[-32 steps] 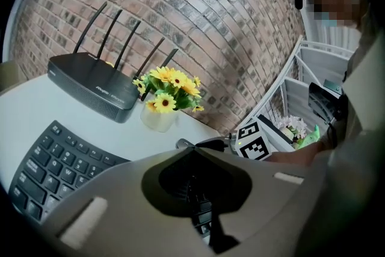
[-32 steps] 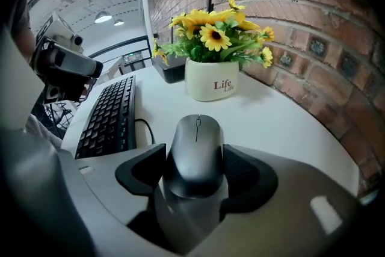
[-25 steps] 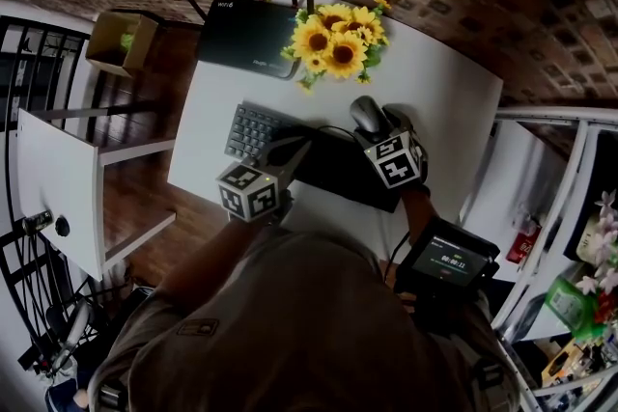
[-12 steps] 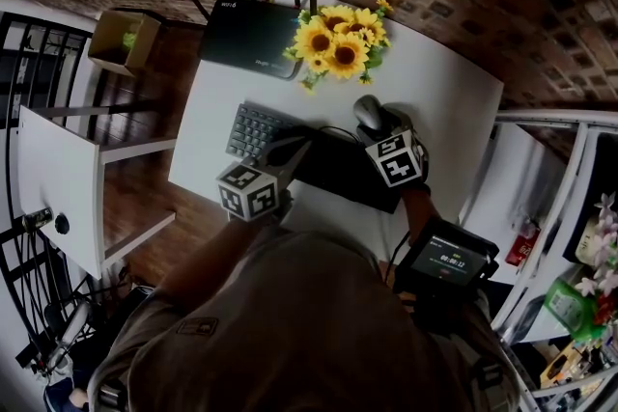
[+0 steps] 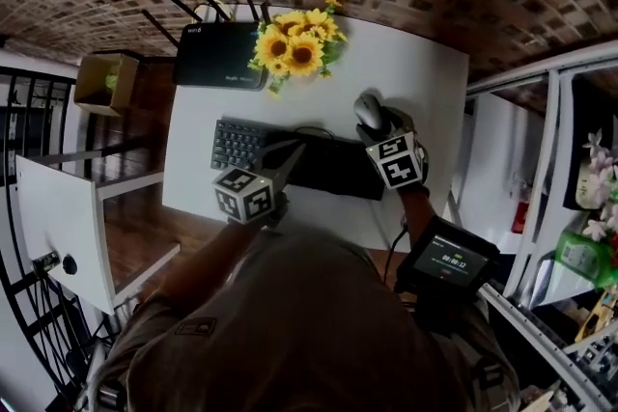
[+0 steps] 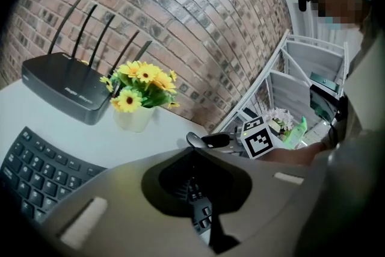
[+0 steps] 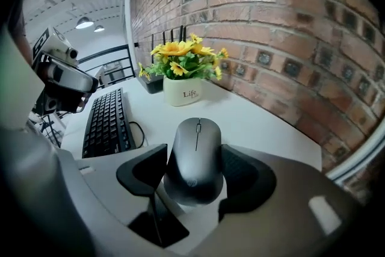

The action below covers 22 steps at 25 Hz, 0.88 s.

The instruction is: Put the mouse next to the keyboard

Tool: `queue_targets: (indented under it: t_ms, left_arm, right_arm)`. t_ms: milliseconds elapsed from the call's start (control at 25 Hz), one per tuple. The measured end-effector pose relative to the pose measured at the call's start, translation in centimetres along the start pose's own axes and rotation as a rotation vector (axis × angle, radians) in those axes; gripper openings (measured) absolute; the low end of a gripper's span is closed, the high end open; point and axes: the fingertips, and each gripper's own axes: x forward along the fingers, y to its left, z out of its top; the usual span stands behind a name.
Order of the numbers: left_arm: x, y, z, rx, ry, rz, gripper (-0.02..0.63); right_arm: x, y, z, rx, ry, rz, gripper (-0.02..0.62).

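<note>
A dark grey mouse [image 5: 366, 110] [image 7: 194, 156] sits between the jaws of my right gripper [image 5: 373, 123] [image 7: 194, 176], right of the black keyboard [image 5: 237, 142] [image 7: 108, 120]. Both pads touch its sides, so the gripper is shut on it. My left gripper [image 5: 293, 150] [image 6: 195, 189] hangs over the keyboard [image 6: 36, 171] with its jaws together and nothing in them. From the left gripper view the mouse [image 6: 194, 140] shows at the table's far edge, beside the right gripper's marker cube [image 6: 260, 138].
A black router [image 5: 217, 56] [image 6: 60, 87] and a pot of sunflowers [image 5: 293, 48] [image 7: 183, 90] stand at the back of the white table [image 5: 425, 82]. A dark mat [image 5: 333, 167] lies at the keyboard's right end. A brick wall [image 7: 271, 21] runs close behind.
The head view has shifted, so the table sits further left and up. Relative to the keyboard, both grippers and the mouse stand about where they were.
</note>
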Motion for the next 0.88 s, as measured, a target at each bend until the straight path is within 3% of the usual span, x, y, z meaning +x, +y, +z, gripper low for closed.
queue_targets:
  t_ms: [520,880]
  left_arm:
    - [4.3,-8.6,-2.3,0.128,0.140,-0.208,0.000]
    - [5.4,-11.3,-3.7,0.185,0.209,-0.263,0.000]
  right_arm:
    - [-10.0,-4.2,-10.1,0.281,-0.016,-0.250,0.296]
    - [-11.7,-3.2,-15.3,0.459,-0.026,-0.315,0.296]
